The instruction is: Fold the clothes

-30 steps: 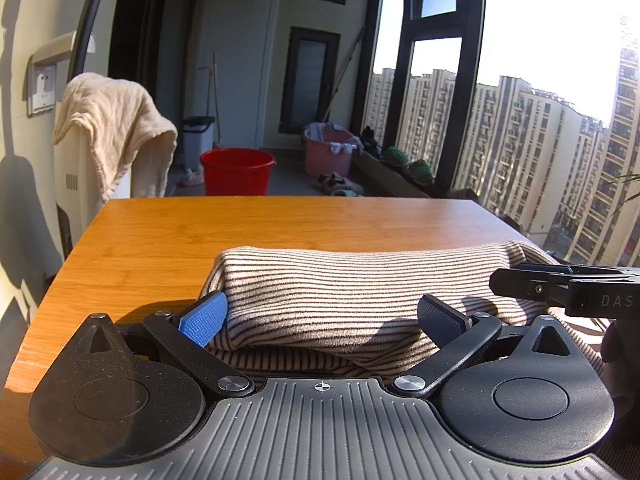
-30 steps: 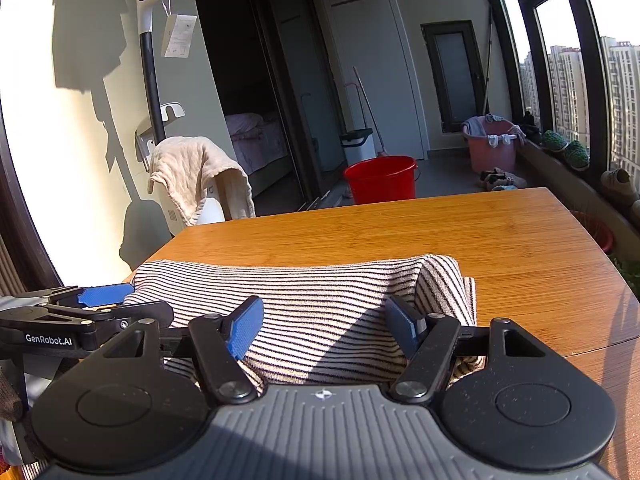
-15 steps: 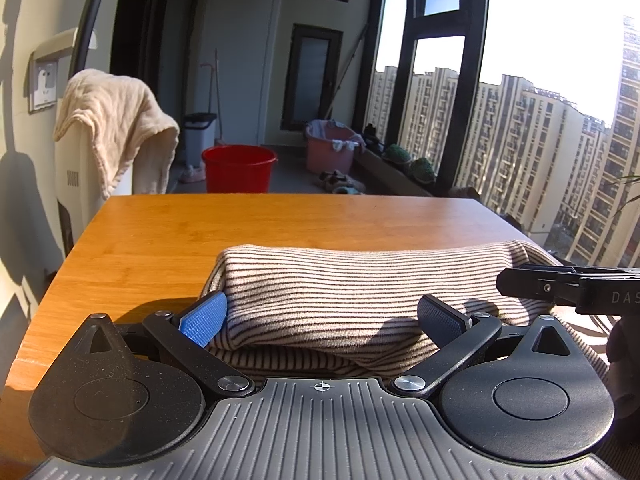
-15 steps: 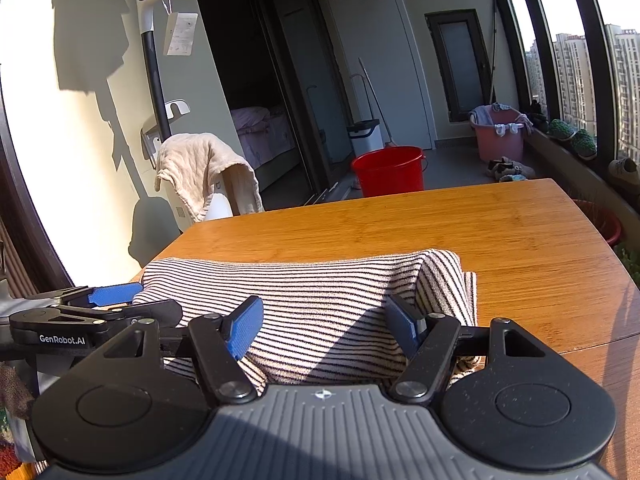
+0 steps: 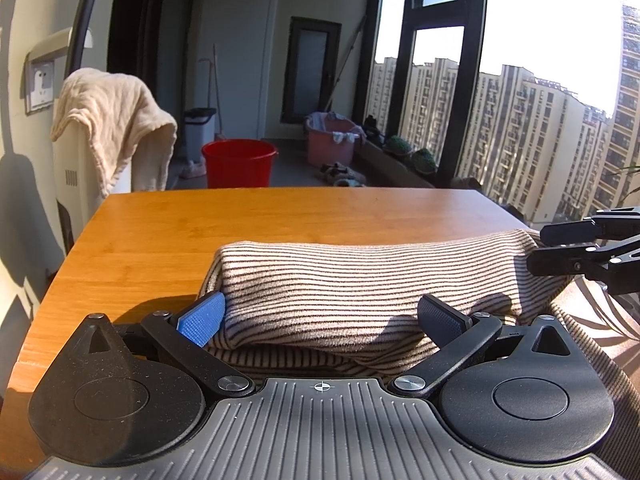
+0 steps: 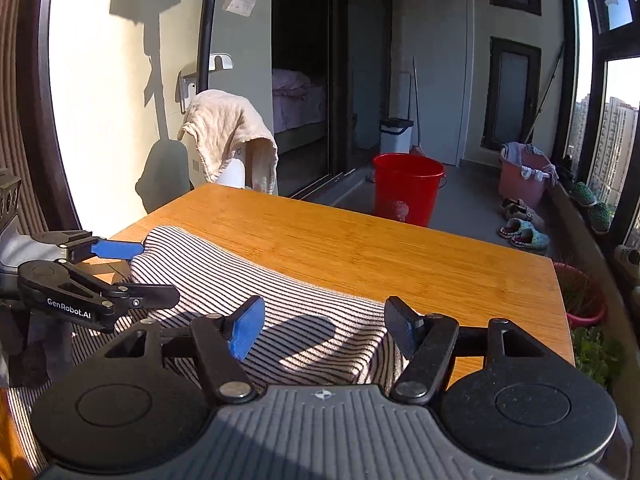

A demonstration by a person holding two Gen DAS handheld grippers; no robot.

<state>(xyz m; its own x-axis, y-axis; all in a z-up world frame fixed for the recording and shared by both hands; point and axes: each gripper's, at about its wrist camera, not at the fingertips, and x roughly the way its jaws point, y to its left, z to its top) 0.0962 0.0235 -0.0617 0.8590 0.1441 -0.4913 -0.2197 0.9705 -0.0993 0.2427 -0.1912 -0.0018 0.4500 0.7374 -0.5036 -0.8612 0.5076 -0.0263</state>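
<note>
A folded beige garment with thin dark stripes (image 5: 360, 276) lies on the wooden table (image 5: 280, 216). It also shows in the right wrist view (image 6: 256, 300). My left gripper (image 5: 322, 314) is open, its fingers spread around the near left part of the fold. My right gripper (image 6: 322, 326) is open over the garment's right end. In the left wrist view the right gripper (image 5: 576, 248) sits at the garment's right end. In the right wrist view the left gripper (image 6: 132, 276) sits at its left end.
A beige towel (image 5: 116, 120) hangs over a white appliance left of the table. Behind the table on the floor stand a red bucket (image 5: 239, 162) and a pink basin (image 5: 330, 142). Tall windows run along the right. The table's right edge (image 6: 560, 312) is close.
The right wrist view has swung and tilted leftward, and the right gripper has drawn slightly away to the right. The left gripper has barely moved. The garment lies as before.
</note>
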